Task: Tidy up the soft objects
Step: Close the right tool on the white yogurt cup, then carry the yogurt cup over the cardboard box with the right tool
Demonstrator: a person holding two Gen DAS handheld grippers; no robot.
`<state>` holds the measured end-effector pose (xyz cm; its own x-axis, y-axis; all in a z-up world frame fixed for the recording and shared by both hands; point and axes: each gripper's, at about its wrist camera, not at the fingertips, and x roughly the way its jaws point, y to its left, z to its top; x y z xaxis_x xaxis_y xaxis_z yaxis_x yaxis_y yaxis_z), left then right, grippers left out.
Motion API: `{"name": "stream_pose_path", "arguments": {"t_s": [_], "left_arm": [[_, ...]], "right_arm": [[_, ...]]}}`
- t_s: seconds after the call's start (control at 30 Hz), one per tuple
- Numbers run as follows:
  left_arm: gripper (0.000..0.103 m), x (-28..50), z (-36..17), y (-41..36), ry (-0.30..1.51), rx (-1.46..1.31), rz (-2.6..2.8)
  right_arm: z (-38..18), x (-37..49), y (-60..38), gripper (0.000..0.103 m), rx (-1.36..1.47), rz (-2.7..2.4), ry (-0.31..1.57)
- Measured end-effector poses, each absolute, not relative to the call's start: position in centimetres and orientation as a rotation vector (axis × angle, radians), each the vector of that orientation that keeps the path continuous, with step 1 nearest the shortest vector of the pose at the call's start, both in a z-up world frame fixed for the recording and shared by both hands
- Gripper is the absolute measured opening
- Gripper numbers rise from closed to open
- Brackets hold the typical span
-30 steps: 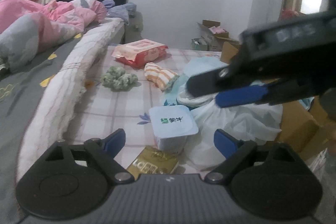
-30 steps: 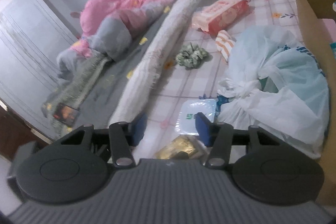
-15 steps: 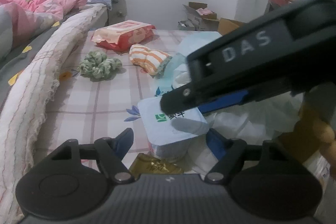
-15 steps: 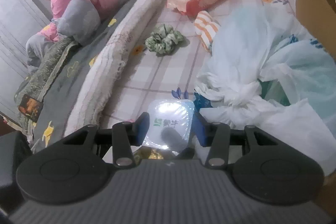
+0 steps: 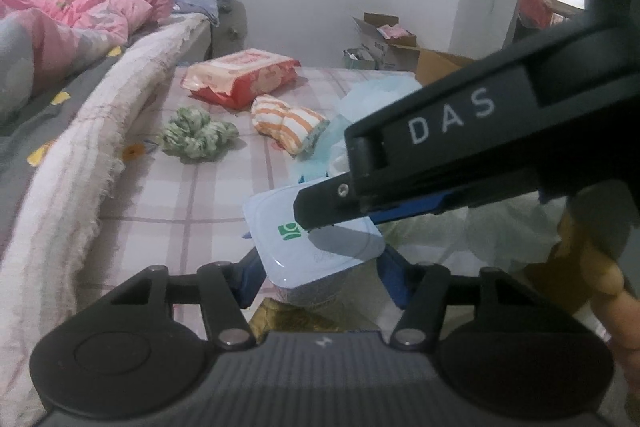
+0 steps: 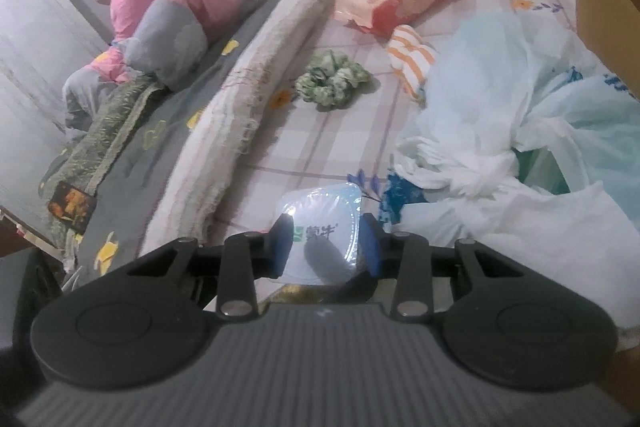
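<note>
Both claws sit at the pale-blue foil-lidded yogurt cup (image 6: 320,227) on the checked pink bed sheet (image 5: 192,203): right claw (image 6: 325,247) pads flank its lid, contact unclear; left claw (image 5: 320,279) spread wide around it. Gold packet (image 5: 292,315) beneath. White plastic bags (image 6: 500,163) alongside. Farther: green scrunchie (image 5: 196,137), orange-striped folded cloth (image 5: 290,125), red tissue pack (image 5: 240,77).

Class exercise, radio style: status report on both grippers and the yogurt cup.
Right gripper straddling yogurt cup, grip unconfirmed. Left gripper open around it. Plastic bags close beside.
</note>
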<state>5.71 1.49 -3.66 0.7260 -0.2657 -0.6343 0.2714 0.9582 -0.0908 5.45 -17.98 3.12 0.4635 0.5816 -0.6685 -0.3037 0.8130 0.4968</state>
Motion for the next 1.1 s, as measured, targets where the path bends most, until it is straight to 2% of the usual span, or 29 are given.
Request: {"name": "stream_pose_path", "arguments": {"t_s": [0.4,0.77,0.9,1.1], "left_arm": [[0.061,1.8,2.6,0.2,0.595,0.056,-0.248],[0.061,1.3,7.9,-9.5,0.489,0.144,-0.451],[0.062,2.7,8.9,-14.6,0.512,0.16,-0.593],[0.061,6.4,8.1,-20.9,0.669,0.146,-0.751]], "right_arm": [[8.5,0.8,-21.2,0.036,0.43,0.644,0.765],[13.3,-3.8,-33.3,0.037,0.5,0.467,0.562],[13.9,-4.7,-39.1,0.039,0.541,0.356,0.55],[11.8,-4.3,-46.9,0.039,0.679,0.277,0.643]]}}
